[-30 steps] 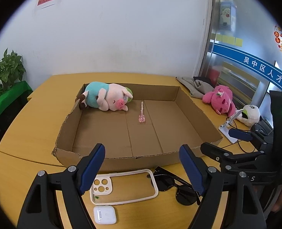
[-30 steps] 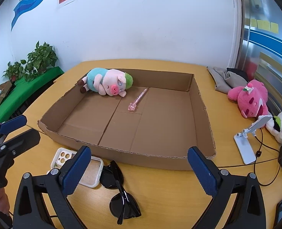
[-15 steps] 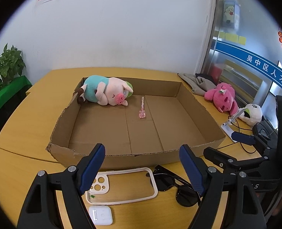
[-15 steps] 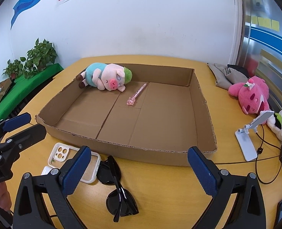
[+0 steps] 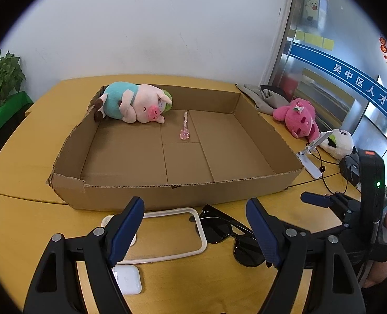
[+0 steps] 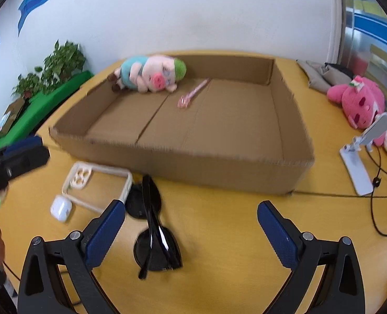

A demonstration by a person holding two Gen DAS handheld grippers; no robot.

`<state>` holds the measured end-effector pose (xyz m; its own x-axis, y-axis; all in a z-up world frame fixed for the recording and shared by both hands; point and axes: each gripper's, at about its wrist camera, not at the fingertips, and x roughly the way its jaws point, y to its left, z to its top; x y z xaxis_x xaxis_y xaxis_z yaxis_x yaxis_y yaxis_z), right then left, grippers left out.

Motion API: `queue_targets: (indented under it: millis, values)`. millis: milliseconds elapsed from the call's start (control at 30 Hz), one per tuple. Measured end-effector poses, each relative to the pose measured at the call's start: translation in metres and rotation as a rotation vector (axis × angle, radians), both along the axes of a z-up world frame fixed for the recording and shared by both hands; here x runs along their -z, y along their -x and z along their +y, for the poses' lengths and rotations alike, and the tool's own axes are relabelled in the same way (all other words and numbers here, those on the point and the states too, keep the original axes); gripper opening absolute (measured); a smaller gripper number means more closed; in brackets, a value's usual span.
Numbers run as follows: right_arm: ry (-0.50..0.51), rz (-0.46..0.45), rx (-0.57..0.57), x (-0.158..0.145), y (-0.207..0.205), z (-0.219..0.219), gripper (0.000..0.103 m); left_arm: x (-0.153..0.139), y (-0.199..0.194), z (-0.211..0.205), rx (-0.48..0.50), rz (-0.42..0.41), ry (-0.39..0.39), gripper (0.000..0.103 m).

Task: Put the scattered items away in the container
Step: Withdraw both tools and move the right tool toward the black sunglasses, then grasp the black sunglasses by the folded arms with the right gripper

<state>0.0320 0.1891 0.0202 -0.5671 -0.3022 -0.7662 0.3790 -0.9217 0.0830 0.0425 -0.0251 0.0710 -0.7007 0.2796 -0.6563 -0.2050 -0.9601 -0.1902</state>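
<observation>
A shallow cardboard box (image 5: 167,193) (image 6: 245,175) holds a plush pig (image 5: 133,103) (image 6: 151,76) and a pink wand (image 5: 184,128) (image 6: 193,95). In front of it on the table lie a white phone case (image 5: 167,235) (image 6: 99,183), black sunglasses (image 5: 230,238) (image 6: 151,225) and a white earbud case (image 5: 128,278) (image 6: 61,208). My left gripper (image 5: 194,233) is open above the phone case. My right gripper (image 6: 191,238) is open, just above and behind the sunglasses. Both are empty.
Right of the box are a pink plush (image 5: 299,117) (image 6: 358,103), a white plush (image 5: 337,144), a white phone stand (image 5: 311,157) (image 6: 360,157) with black cables (image 6: 376,209), and a grey cloth (image 5: 264,95). Potted plants (image 6: 52,70) stand at the left.
Both grippers have moved back and down toward the items in front of the box. The right gripper has swung left over the sunglasses; its view is blurred by motion.
</observation>
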Motion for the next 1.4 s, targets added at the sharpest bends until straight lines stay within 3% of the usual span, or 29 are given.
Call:
queue_targets:
  millis: [300,533,633,800,933,1233,1400]
  values:
    - [-0.097,-0.077,-0.161,0.047,-0.019,-0.035,0.100,0.014,0.001,0.007,0.012,-0.048,-0.010,0.080]
    - [-0.155,-0.087,-0.177,0.061,-0.023,-0.048,0.085,0.025,0.000,0.002,0.002,-0.078,-0.020,0.080]
    - [-0.149,-0.086,-0.168,0.058,-0.023,-0.046,0.063,0.030,-0.001,0.000,-0.001,-0.094,-0.028,0.080]
    - [-0.142,-0.096,-0.151,0.059,-0.023,-0.044,0.063,0.036,0.001,-0.001,0.005,-0.115,-0.046,0.080]
    - [-0.053,-0.123,-0.109,0.056,-0.020,-0.033,0.063,0.043,0.003,0.001,0.029,-0.144,-0.083,0.080]
    - [0.203,-0.208,0.005,0.053,-0.029,0.012,0.063,0.079,0.018,0.011,0.139,-0.322,-0.307,0.080]
    - [0.261,-0.220,0.004,0.053,-0.041,0.020,0.063,0.096,0.029,0.024,0.188,-0.397,-0.442,0.079]
